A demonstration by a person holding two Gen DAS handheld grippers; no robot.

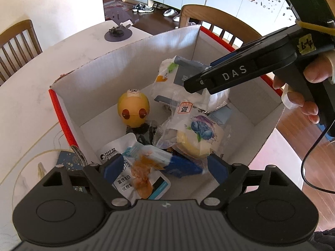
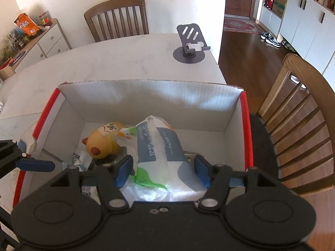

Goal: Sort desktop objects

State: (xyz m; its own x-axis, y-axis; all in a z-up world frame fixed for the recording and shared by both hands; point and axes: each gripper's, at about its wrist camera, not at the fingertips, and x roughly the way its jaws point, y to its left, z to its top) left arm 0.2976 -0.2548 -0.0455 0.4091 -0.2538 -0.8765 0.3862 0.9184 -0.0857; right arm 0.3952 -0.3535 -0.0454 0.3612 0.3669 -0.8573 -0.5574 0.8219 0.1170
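While the right claw [image 2: 163, 170] hangs over the box [image 2: 150, 96] on the desk [image 2: 117, 62], its fingers sit wide around the tissue pack [image 2: 159, 152], maybe not squeezing. Lift straight up, slowly. The left claw [image 1: 165, 167] is open, holding nothing.

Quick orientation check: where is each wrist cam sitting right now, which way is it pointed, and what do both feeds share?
Left wrist: above the cardboard box's near edge, looking down on snack packets; own fingers open, right gripper and hand at right.
Right wrist: over the box, facing its far wall and table; own fingers flank the tissue pack.
Shared: box, yellow toy, tissue pack, phone stand.
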